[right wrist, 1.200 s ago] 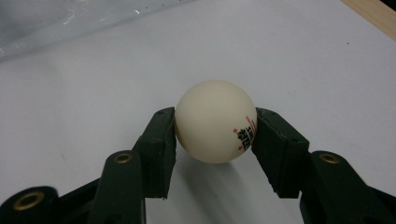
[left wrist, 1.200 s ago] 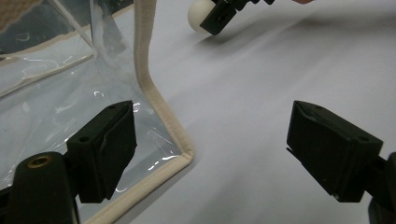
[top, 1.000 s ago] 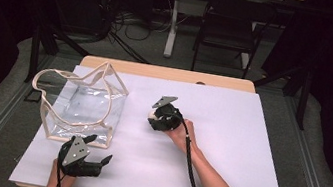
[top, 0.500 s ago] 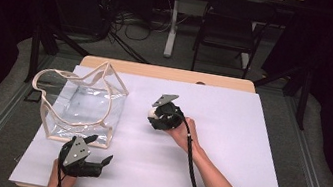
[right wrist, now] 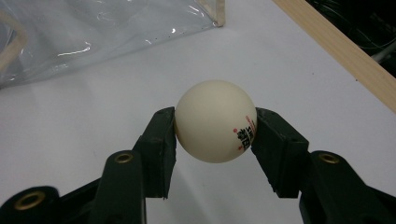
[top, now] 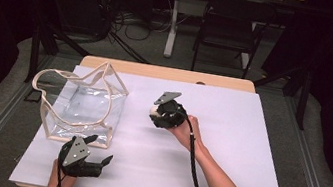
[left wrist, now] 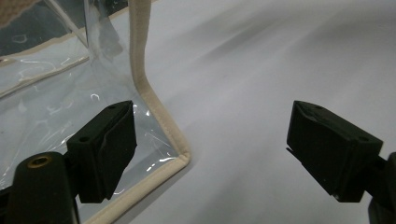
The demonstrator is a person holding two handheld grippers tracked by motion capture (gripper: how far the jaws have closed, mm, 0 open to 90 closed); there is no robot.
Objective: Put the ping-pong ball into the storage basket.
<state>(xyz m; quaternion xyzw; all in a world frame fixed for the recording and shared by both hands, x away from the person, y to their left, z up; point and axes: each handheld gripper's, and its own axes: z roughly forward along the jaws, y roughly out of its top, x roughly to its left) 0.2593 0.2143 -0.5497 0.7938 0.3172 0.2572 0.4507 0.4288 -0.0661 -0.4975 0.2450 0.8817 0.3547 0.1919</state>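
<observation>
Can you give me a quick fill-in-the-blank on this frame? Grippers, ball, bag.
1. The right gripper is shut on a white ____.
2. The jaws of the left gripper stand ____, with nothing between them.
3. The bag with beige trim has walls of ____ plastic.
4. In the high view the bag lies on the ____ side of the white table.

Missing words: ball; open; clear; left
</observation>
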